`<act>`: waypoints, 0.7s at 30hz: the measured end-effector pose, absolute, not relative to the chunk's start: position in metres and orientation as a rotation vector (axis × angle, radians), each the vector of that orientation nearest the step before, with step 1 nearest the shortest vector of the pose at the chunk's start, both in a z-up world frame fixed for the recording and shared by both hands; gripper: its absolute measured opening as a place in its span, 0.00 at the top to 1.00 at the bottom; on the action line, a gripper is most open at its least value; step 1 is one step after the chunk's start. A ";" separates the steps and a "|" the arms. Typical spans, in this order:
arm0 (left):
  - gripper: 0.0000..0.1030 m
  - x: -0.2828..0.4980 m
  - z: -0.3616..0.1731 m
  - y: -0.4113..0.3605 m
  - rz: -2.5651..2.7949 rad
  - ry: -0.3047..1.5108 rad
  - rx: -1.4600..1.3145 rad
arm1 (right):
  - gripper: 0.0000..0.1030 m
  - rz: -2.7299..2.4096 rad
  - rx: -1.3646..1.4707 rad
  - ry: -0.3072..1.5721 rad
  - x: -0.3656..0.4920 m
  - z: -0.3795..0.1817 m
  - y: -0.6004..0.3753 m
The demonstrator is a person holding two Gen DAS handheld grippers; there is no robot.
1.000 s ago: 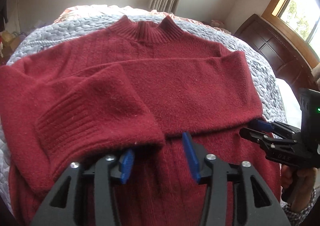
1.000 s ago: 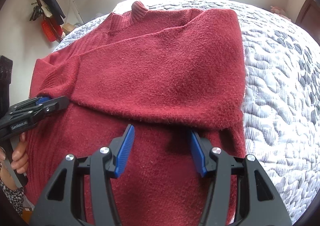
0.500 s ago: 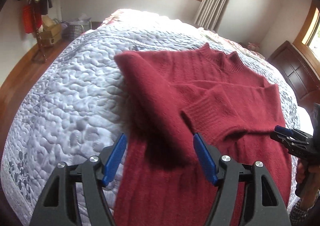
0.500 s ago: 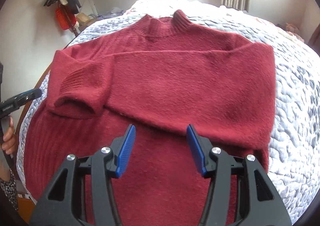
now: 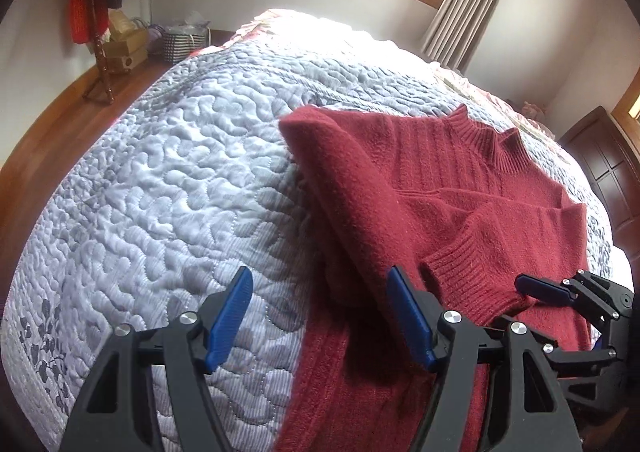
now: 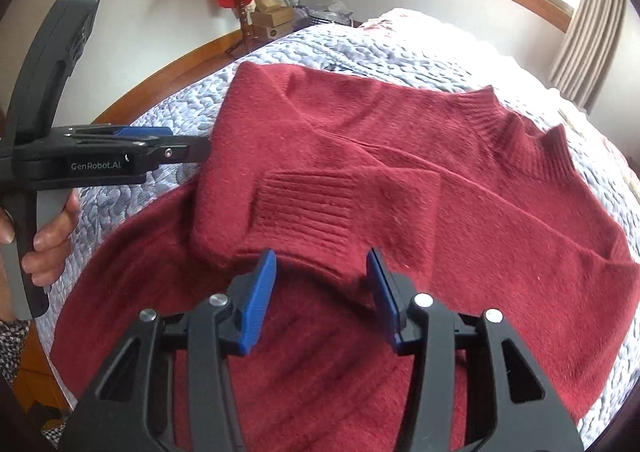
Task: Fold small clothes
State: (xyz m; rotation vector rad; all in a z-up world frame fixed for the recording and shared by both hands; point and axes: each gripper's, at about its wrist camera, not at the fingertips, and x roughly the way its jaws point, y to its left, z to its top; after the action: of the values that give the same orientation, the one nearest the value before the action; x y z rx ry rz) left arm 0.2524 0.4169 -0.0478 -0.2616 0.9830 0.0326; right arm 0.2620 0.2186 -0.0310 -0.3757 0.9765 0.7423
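Dark red knitted wool sweater (image 6: 460, 188) lies flat on the grey quilted bed (image 5: 160, 192), collar at the far end, sleeves folded across the chest.

Right gripper (image 6: 322, 298): jaws wide, empty, at the ribbed cuff (image 6: 300, 212).

Left gripper (image 5: 320, 316): jaws wide, empty, astride the sweater's left edge.

My left gripper (image 5: 320, 316) has its blue fingers (image 5: 230, 318) wide apart. My right gripper (image 6: 322, 300) is wide too. My hand (image 6: 48, 240) holds the left handle.
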 end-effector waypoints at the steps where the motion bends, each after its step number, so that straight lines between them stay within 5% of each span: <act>1: 0.32 0.252 -0.047 0.419 0.035 0.981 -0.263 | 0.55 0.755 -0.388 0.984 0.263 -0.034 0.226; 5: 0.32 0.252 -0.048 0.424 0.039 0.980 -0.274 | 0.53 0.754 -0.395 1.040 0.274 -0.050 0.245; 8: 0.32 0.251 -0.048 0.426 0.039 0.979 -0.278 | 0.42 0.775 -0.383 1.079 0.278 -0.060 0.252; 10: 0.32 0.251 -0.049 0.427 0.042 0.978 -0.279 | 0.48 0.760 -0.410 1.081 0.278 -0.066 0.256; 15: 0.31 0.250 -0.050 0.429 0.041 0.981 -0.291 | 0.84 0.754 -0.316 1.082 0.287 -0.058 0.242; 21: 0.30 0.250 -0.052 0.424 0.035 0.981 -0.292 | 0.87 0.728 -0.150 1.038 0.296 -0.030 0.185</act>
State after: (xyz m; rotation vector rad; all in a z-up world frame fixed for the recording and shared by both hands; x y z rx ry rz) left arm 0.2496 0.4243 -0.0517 -0.2922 0.9809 0.0351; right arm 0.2960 0.1853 -0.0295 -0.1499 1.0384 0.7278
